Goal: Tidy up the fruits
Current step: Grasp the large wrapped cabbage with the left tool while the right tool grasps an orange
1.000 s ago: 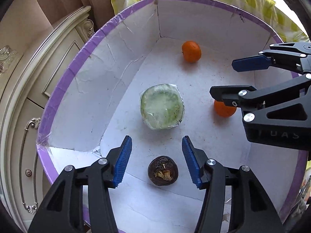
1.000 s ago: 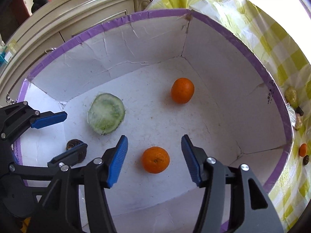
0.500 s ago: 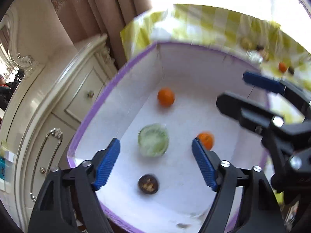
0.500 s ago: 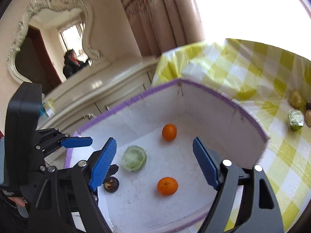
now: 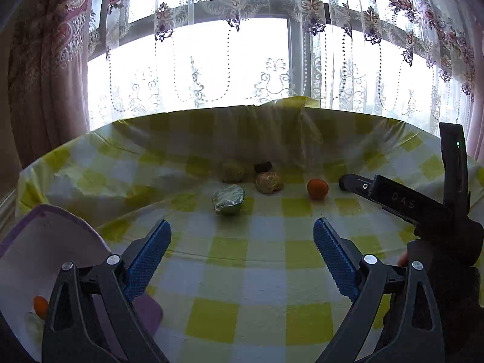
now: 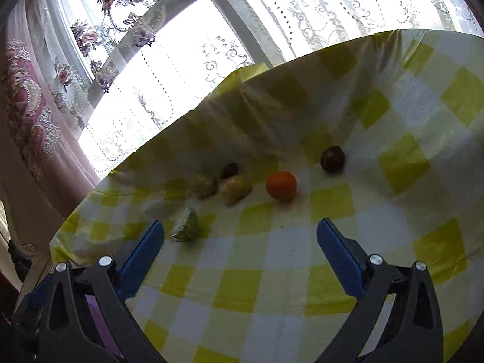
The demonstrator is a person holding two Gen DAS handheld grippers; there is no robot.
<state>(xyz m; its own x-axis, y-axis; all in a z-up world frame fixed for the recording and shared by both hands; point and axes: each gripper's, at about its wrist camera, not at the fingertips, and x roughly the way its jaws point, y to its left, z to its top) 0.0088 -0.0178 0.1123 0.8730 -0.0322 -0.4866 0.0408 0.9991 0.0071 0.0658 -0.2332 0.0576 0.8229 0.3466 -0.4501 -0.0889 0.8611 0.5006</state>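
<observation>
Both grippers are open and empty above the yellow-checked tablecloth. My left gripper [image 5: 242, 242] faces a wrapped green half fruit [image 5: 228, 200], a yellowish wrapped fruit [image 5: 268, 182], a small dark fruit [image 5: 263, 166] and an orange [image 5: 317, 188]. The purple-rimmed white box [image 5: 45, 236] is at the lower left with an orange [image 5: 40, 305] inside. My right gripper [image 6: 240, 242] faces the orange [image 6: 281, 185], a dark round fruit [image 6: 332, 158], the yellowish fruit [image 6: 234, 190] and the green half [image 6: 186, 225].
The right gripper's black body [image 5: 423, 211] reaches in from the right of the left wrist view. Lace curtains and a bright window [image 5: 242, 60] stand behind the table's far edge. The tablecloth [image 6: 272, 272] is rumpled at the back.
Both grippers have lifted out of the white box and swung up toward the table and window. The fruits on the tablecloth now lie ahead; the box has dropped to the lower left.
</observation>
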